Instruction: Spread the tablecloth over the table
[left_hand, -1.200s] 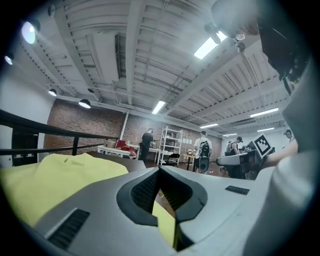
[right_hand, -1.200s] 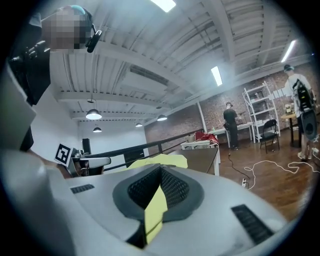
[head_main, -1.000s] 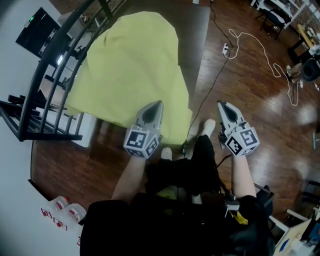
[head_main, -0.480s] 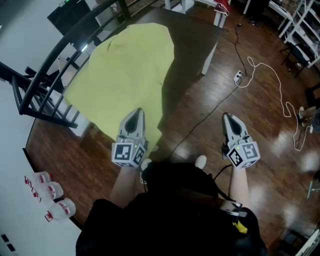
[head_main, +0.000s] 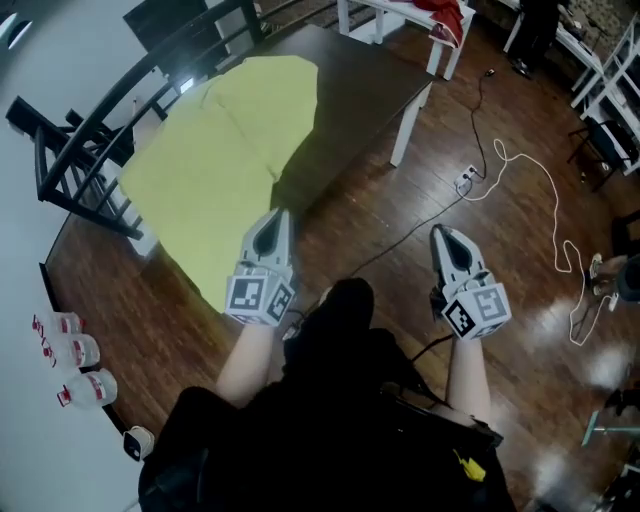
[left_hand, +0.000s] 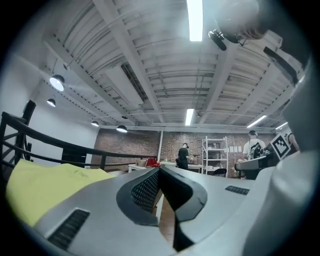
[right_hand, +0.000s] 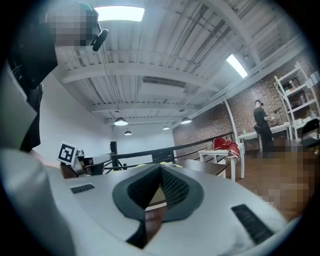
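Over the left part of the dark table lies the yellow tablecloth, its near edge hanging toward me. My left gripper hovers near that edge, jaws closed on nothing. My right gripper, also closed and empty, is above the wooden floor.

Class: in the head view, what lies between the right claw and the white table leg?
Between the right claw and the table leg lies wood floor, crossed by a black cable. The head view shows this.
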